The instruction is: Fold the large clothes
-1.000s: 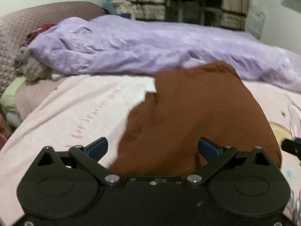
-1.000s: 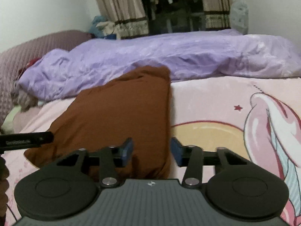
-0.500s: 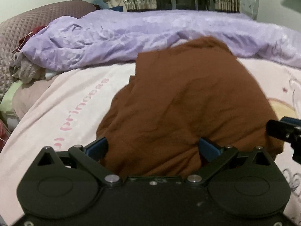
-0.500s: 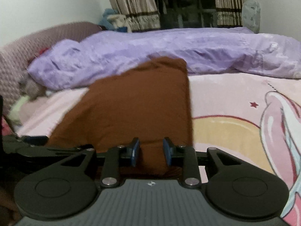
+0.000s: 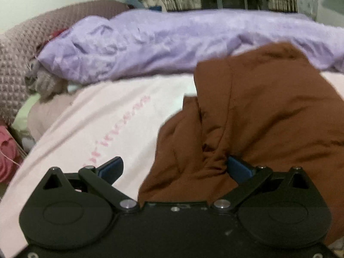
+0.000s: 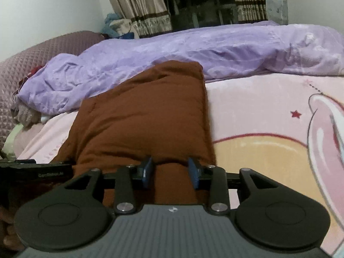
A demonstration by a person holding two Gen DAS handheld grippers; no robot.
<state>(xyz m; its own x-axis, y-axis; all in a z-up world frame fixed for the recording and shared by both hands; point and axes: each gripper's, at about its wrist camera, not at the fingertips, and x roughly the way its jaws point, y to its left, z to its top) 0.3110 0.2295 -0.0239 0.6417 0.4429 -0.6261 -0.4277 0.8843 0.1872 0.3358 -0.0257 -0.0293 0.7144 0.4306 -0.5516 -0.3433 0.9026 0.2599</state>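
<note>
A large brown garment (image 5: 268,111) lies folded lengthwise on the pink bed sheet (image 5: 103,116), its far end against the purple duvet. It also shows in the right wrist view (image 6: 146,116). My left gripper (image 5: 174,167) is open wide at the garment's near left edge, with bunched brown cloth between its blue fingers (image 5: 238,167). My right gripper (image 6: 171,172) is partly closed, its pads (image 6: 147,172) touching a fold of the garment's near edge. The left gripper's body (image 6: 36,172) shows at the left of the right wrist view.
A rumpled purple duvet (image 6: 193,53) runs across the far side of the bed. A quilted mauve headboard or pillow (image 5: 19,49) stands at the left. The sheet carries a cartoon print (image 6: 301,139) at the right. Curtains (image 6: 146,6) hang behind.
The garment's left edge has been drawn rightward, baring more pink sheet on the left. My right gripper has opened slightly around the fold. The left gripper stays open.
</note>
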